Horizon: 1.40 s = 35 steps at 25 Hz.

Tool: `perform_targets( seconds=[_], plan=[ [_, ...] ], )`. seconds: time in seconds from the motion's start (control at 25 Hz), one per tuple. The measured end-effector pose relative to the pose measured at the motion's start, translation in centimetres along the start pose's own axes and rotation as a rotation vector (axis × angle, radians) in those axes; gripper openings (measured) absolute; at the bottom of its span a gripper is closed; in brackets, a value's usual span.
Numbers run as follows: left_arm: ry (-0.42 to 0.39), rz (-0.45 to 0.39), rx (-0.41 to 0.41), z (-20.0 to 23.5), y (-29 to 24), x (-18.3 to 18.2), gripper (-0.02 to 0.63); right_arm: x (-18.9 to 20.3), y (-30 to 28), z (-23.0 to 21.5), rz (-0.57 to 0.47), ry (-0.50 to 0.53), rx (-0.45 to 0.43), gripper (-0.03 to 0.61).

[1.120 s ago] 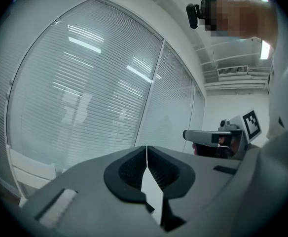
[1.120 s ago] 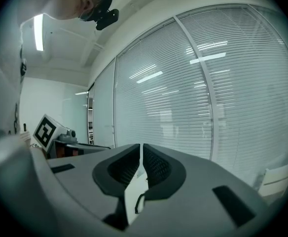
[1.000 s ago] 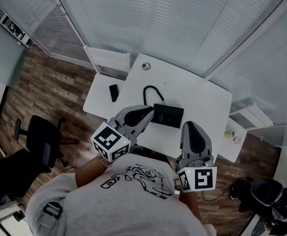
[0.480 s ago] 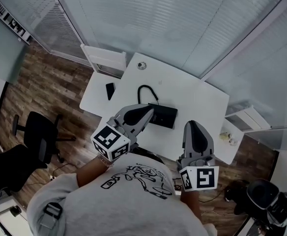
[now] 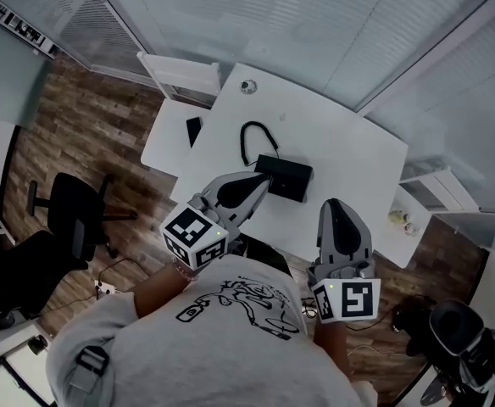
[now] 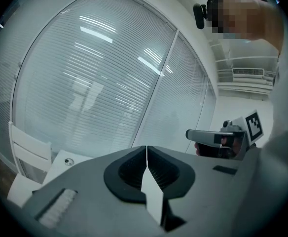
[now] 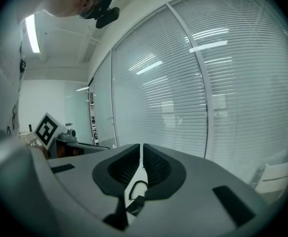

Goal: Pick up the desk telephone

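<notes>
Hovering near desk telephone (image 5: 285, 178): left tongs (image 5: 263, 181), right tongs (image 5: 333, 204) pressed together; perhaps mobile (image 5: 193, 131) aside.

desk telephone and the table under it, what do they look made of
Desk telephone: likely matte black plastic; the casing is dull and dark with no glare. Table: smooth white top, perhaps laminate or painted board; flat and evenly pale, though the look leaves it open.

Dim, cool cast; ceiling-light glare on blinds (image 6: 94, 73); strong fisheye bending, dark vignette in gripper views
</notes>
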<state>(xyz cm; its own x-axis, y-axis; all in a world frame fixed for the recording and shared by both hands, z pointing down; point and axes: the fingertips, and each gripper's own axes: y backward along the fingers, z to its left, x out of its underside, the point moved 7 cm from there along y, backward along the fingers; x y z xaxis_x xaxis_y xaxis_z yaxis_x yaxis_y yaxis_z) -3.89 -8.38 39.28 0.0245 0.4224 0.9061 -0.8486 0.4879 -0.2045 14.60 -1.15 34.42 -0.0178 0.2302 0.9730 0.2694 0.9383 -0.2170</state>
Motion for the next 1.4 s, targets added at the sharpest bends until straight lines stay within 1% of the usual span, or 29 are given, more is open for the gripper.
perform_targets(
  seconds=[0.16, 0.36, 0.6, 0.8, 0.88, 0.92, 0.96, 1.08, 1.2, 1.4],
  plan=[
    [0.027, 0.03, -0.013, 0.6, -0.5, 1.3, 0.009, 1.2, 0.0, -0.5, 0.028, -0.023, 0.003, 0.019],
    [0.04, 0.081, -0.026, 2.0, -0.9, 2.7, 0.011, 2.8, -0.5, -0.9, 0.074, -0.011, -0.002, 0.02],
    [0.084, 0.13, 0.002, 3.6, -1.5, 4.7, 0.012, 5.6, -1.7, -1.2, 0.137, -0.029, -0.027, 0.02],
    [0.118, 0.162, -0.013, 5.3, -2.6, 6.7, 0.014, 8.3, -3.2, -1.9, 0.195, -0.036, -0.03, 0.021],
    [0.131, 0.198, -0.018, 6.1, -3.2, 7.9, 0.033, 9.5, -4.0, -2.3, 0.226, -0.055, -0.032, 0.025],
    [0.139, 0.218, -0.02, 6.5, -3.6, 8.6, 0.068, 10.1, -4.3, -2.5, 0.24, -0.07, -0.034, 0.027],
    [0.151, 0.235, -0.021, 7.0, -3.9, 9.3, 0.095, 10.7, -4.7, -2.7, 0.253, -0.085, -0.037, 0.032],
    [0.211, 0.268, -0.029, 8.4, -4.7, 11.5, 0.097, 12.6, -5.8, -3.0, 0.294, -0.103, -0.051, 0.055],
    [0.245, 0.304, -0.037, 9.7, -5.6, 13.4, 0.098, 14.8, -7.1, -3.7, 0.337, -0.124, -0.061, 0.081],
    [0.33, 0.352, -0.008, 11.7, -7.1, 16.6, 0.101, 18.7, -9.1, -5.0, 0.413, -0.227, -0.065, 0.11]
  ],
)
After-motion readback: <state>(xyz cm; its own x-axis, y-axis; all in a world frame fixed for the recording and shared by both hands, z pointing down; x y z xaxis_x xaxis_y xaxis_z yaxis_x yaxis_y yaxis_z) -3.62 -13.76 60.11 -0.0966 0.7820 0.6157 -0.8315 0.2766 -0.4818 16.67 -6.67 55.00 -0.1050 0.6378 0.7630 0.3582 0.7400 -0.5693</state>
